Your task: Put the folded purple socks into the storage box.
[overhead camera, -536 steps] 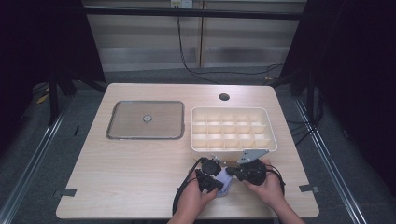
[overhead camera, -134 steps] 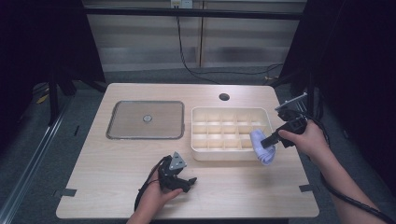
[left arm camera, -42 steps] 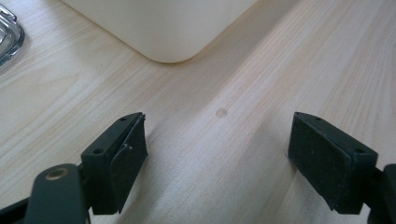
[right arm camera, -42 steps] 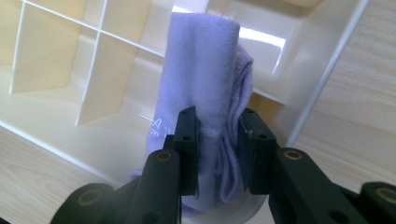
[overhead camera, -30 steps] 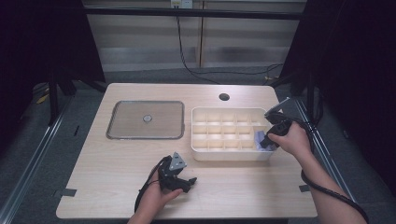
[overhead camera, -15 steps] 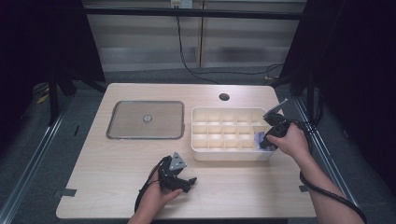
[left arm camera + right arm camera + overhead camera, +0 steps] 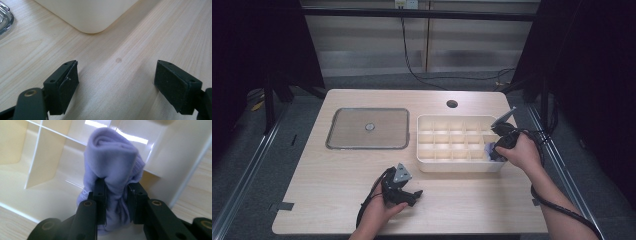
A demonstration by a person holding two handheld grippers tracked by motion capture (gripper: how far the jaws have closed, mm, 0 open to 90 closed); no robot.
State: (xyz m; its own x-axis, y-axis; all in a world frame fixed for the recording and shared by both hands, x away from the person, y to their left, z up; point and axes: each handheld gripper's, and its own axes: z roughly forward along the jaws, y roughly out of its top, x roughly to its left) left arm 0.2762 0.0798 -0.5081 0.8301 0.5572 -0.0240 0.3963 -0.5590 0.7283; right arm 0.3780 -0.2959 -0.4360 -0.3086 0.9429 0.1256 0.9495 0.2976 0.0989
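Observation:
A rolled lilac sock (image 7: 112, 167) is pinched between the jaws of my right gripper (image 7: 117, 195), inside a compartment of the cream divided organiser box (image 7: 437, 162). In the high view that gripper (image 7: 496, 150) reaches into the box's near right corner, with a bit of the sock (image 7: 488, 149) showing. My left gripper (image 7: 409, 194) rests on the table in front of the box. Its jaws stand wide apart over bare wood in the left gripper view (image 7: 116, 82), with the box's rounded corner (image 7: 92, 17) just beyond.
A clear flat lid with a small knob (image 7: 368, 128) lies left of the box. A round cable hole (image 7: 452, 104) sits near the table's far edge. Cables trail from both grippers. The table edge drops off close to the box's right side.
My right gripper has carried the sock from above the box's right edge down into the near right compartment. The left gripper has stayed put on the table.

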